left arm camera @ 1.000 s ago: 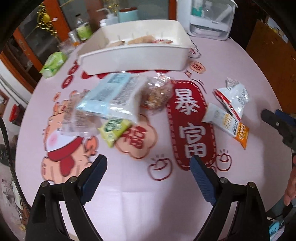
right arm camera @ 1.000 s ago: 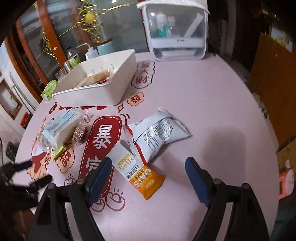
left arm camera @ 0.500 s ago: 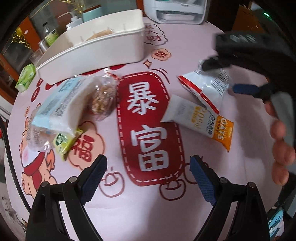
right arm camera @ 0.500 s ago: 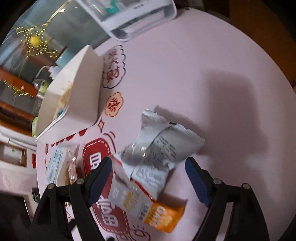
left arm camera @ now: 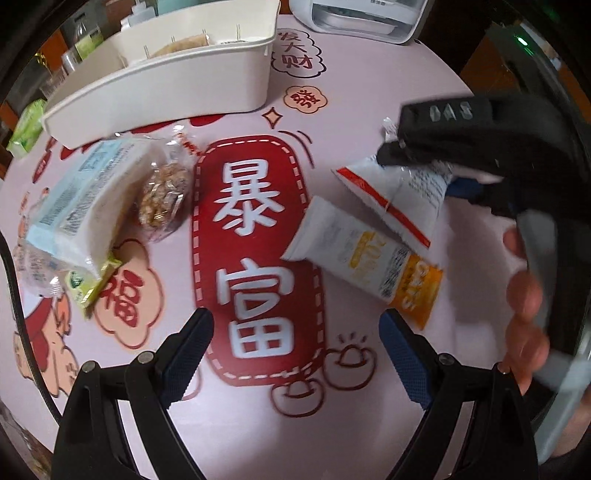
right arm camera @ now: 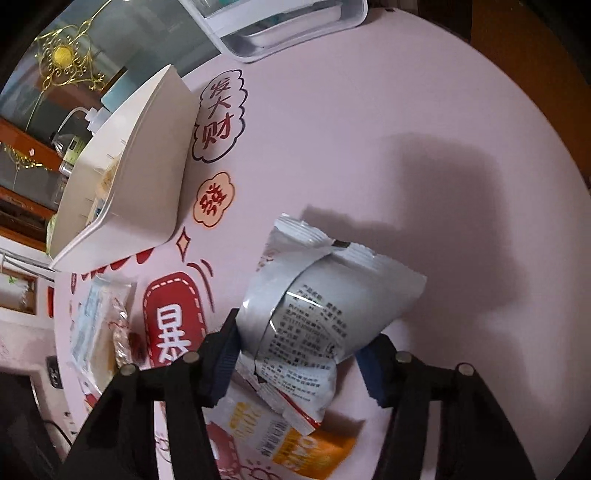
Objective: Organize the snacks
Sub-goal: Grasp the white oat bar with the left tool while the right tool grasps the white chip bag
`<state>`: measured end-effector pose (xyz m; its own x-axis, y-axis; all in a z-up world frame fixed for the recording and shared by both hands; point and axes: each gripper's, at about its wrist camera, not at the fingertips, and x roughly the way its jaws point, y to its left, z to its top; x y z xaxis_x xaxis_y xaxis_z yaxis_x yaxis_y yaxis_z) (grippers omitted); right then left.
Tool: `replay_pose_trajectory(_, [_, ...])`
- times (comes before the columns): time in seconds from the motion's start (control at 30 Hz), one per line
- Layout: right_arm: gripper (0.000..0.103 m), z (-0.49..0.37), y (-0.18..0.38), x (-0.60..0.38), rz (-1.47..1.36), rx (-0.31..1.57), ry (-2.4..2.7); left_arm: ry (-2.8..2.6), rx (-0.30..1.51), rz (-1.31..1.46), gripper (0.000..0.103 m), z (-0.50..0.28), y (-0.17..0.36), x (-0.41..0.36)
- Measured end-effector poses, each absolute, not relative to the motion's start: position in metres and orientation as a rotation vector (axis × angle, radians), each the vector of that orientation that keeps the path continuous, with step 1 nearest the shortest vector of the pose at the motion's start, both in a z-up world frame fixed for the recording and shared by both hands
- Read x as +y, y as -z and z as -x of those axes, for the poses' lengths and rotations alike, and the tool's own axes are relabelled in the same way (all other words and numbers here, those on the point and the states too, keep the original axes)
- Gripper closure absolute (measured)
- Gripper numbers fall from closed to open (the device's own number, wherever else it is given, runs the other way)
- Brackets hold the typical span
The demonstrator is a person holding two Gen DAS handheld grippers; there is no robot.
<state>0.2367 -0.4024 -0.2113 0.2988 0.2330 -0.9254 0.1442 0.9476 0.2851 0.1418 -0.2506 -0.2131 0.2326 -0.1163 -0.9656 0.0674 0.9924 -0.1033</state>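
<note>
A silver snack bag (right arm camera: 317,314) with a red stripe lies on the pink table between the fingers of my right gripper (right arm camera: 299,365), whose jaws stand partly closed around it; it also shows in the left wrist view (left arm camera: 402,199). A white and orange oats packet (left arm camera: 369,258) lies beside and partly under it, and shows in the right wrist view (right arm camera: 295,439). My left gripper (left arm camera: 295,350) is open and empty above the red table print. A white bin (left arm camera: 166,77) holding some snacks stands at the back left.
A pale blue pack (left arm camera: 81,199), a clear bag of brown snacks (left arm camera: 166,195) and a small green packet (left arm camera: 88,284) lie at the left. A white appliance (left arm camera: 362,14) stands at the back. A green pack (left arm camera: 26,129) and bottles sit far left.
My right gripper has come down over the silver bag and its fingers have narrowed around it. The left wrist view has swung right, toward the oats packet and the right gripper.
</note>
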Motion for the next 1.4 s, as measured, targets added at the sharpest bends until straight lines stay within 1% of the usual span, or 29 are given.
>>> replay_pose_trajectory(0.37, [0.046, -0.214, 0.195, -0.463, -0.306, 1.181, 0.067, 0.073, 1.438, 0.179, 0.013, -0.181, 0.231, -0.283])
replay_pose_trajectory(0.53, [0.046, -0.204, 0.196, -0.483, -0.327, 1.179, 0.103, 0.018, 1.482, 0.272, 0.013, -0.195, 0.239, -0.293])
replay_pose_trajectory(0.7, [0.046, -0.195, 0.198, -0.491, -0.341, 1.189, 0.109, -0.072, 1.567, 0.313, 0.014, -0.199, 0.259, -0.299])
replay_pose_trajectory(0.73, [0.046, -0.193, 0.198, -0.491, -0.34, 1.19, 0.108, -0.078, 1.56, 0.307, 0.018, -0.197, 0.258, -0.301])
replay_pose_trajectory(0.77, [0.046, -0.191, 0.197, -0.491, -0.337, 1.191, 0.105, -0.075, 1.548, 0.295, 0.025, -0.195, 0.256, -0.302])
replay_pose_trajectory(0.8, [0.046, -0.189, 0.197, -0.49, -0.333, 1.192, 0.102, -0.068, 1.544, 0.277, 0.027, -0.194, 0.254, -0.304])
replay_pose_trajectory(0.83, [0.046, -0.188, 0.197, -0.488, -0.331, 1.194, 0.099, -0.062, 1.543, 0.26, 0.033, -0.192, 0.252, -0.304])
replay_pose_trajectory(0.87, [0.046, -0.186, 0.198, -0.487, -0.327, 1.198, 0.092, -0.055, 1.542, 0.247, 0.042, -0.188, 0.25, -0.304])
replay_pose_trajectory(0.9, [0.046, -0.184, 0.198, -0.484, -0.324, 1.201, 0.086, -0.042, 1.54, 0.232, 0.048, -0.184, 0.248, -0.304])
replay_pose_trajectory(0.93, [0.046, -0.183, 0.199, -0.482, -0.321, 1.204, 0.08, -0.02, 1.54, 0.223, 0.056, -0.181, 0.246, -0.303])
replay_pose_trajectory(0.97, [0.046, -0.181, 0.2, -0.478, -0.316, 1.211, 0.068, 0.006, 1.542, 0.215, 0.059, -0.178, 0.245, -0.302])
replay_pose_trajectory(1.17, [0.046, -0.168, 0.2, -0.448, -0.264, 1.235, -0.013, 0.087, 1.518, 0.087, 0.063, -0.151, 0.233, -0.283])
replay_pose_trajectory(1.4, [0.046, -0.149, 0.182, -0.399, -0.183, 1.228, -0.145, 0.074, 1.391, -0.075, 0.064, -0.114, 0.182, -0.231])
